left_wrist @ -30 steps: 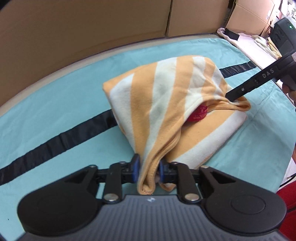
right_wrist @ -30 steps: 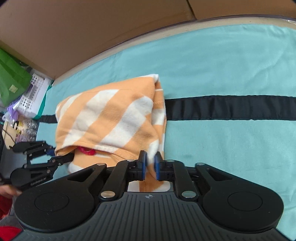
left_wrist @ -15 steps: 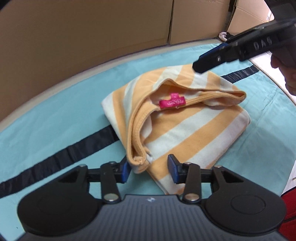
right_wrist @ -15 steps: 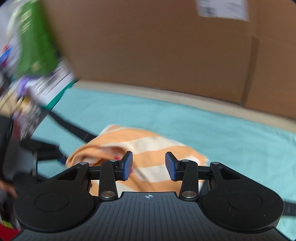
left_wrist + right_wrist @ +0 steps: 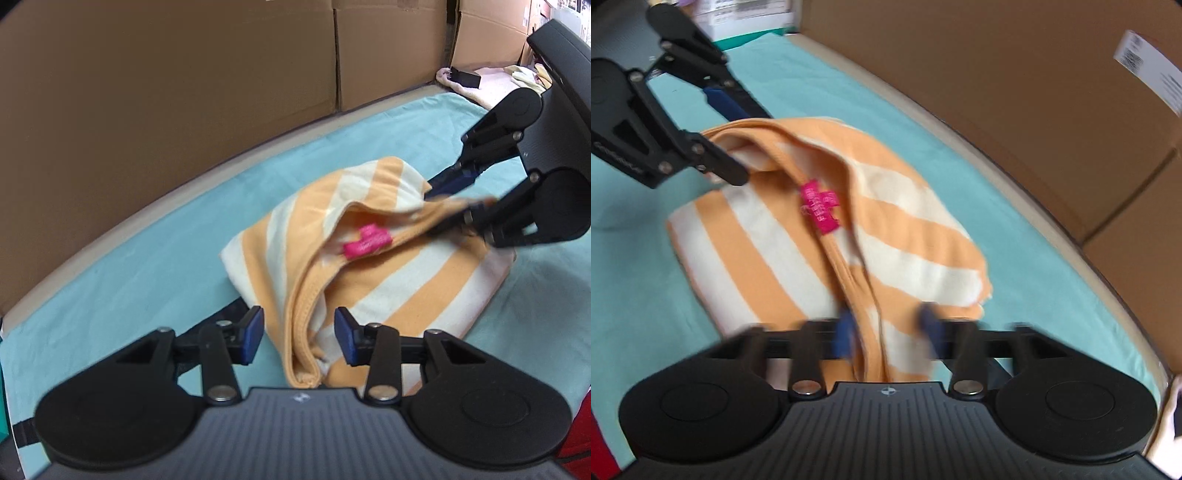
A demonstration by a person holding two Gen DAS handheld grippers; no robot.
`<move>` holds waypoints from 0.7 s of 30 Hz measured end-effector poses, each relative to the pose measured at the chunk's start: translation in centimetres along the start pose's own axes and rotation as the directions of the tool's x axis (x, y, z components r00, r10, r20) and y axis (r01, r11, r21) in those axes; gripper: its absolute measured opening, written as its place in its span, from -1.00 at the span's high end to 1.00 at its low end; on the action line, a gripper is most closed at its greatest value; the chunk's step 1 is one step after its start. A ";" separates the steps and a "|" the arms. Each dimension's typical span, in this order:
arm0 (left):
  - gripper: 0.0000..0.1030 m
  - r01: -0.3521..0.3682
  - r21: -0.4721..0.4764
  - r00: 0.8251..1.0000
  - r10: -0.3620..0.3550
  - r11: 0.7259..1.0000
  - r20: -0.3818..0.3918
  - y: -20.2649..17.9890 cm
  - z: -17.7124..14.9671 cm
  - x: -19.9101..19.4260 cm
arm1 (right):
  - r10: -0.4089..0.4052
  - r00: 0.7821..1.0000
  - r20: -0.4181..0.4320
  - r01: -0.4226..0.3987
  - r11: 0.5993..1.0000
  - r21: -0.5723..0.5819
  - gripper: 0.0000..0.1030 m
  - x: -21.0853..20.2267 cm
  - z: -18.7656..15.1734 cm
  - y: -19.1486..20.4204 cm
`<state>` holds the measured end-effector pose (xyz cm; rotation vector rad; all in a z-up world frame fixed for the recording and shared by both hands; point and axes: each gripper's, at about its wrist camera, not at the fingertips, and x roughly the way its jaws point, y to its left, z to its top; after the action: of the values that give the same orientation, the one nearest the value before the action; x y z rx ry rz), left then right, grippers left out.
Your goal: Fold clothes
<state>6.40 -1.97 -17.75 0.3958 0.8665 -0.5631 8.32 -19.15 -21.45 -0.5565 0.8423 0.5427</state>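
An orange-and-cream striped shirt [image 5: 388, 266] lies folded on the teal cloth, with a pink label [image 5: 365, 242] showing at its collar. It also shows in the right wrist view [image 5: 798, 240], label [image 5: 820, 210] up. My left gripper [image 5: 299, 336] is open, its blue pads either side of the shirt's near collar edge. My right gripper [image 5: 886, 328] is open around the opposite end of the collar fold. Each gripper shows in the other's view, the right [image 5: 450, 203] and the left [image 5: 720, 133], both open at the shirt's ends.
The teal cloth [image 5: 129, 266] with a black stripe covers the table. Brown cardboard boxes [image 5: 184, 92] stand along the far edge. A pink fabric pile [image 5: 491, 81] lies at the far right. Something red [image 5: 580, 439] is at the near right corner.
Both grippers let go of the shirt and opened. The right gripper lifted away, then came back down to the collar's far end. The shirt's collar and label now face up.
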 end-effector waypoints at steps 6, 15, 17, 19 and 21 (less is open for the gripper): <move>0.56 0.088 0.018 0.996 -0.087 0.996 -0.030 -1.5 -0.9 -1.0 | 0.007 1.000 0.030 -0.007 1.000 0.005 0.78 -3.5 -0.3 -0.7; 0.56 0.201 -0.044 0.980 -0.201 0.979 0.011 -1.0 0.1 -2.2 | -0.043 0.998 -0.038 0.035 0.983 -0.178 0.75 -0.8 -3.7 2.4; 0.16 0.228 -0.064 0.970 -0.221 0.972 0.099 -0.2 1.9 -3.6 | -0.041 0.999 -0.036 0.033 0.980 -0.196 0.75 -0.8 -3.9 2.4; 0.05 0.244 -0.080 0.959 -0.228 0.967 0.168 0.4 3.8 -4.2 | -0.040 0.999 -0.037 0.031 0.976 -0.216 0.74 -0.7 -4.0 2.4; 0.12 0.219 -0.089 0.964 -0.201 0.972 0.176 0.8 5.5 -2.2 | -0.039 0.998 -0.043 0.027 0.971 -0.238 0.74 -0.7 -4.1 2.4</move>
<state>9.09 -3.68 -12.67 0.1560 0.7792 -0.7318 4.21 -20.21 -23.66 -0.8035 0.8161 0.6060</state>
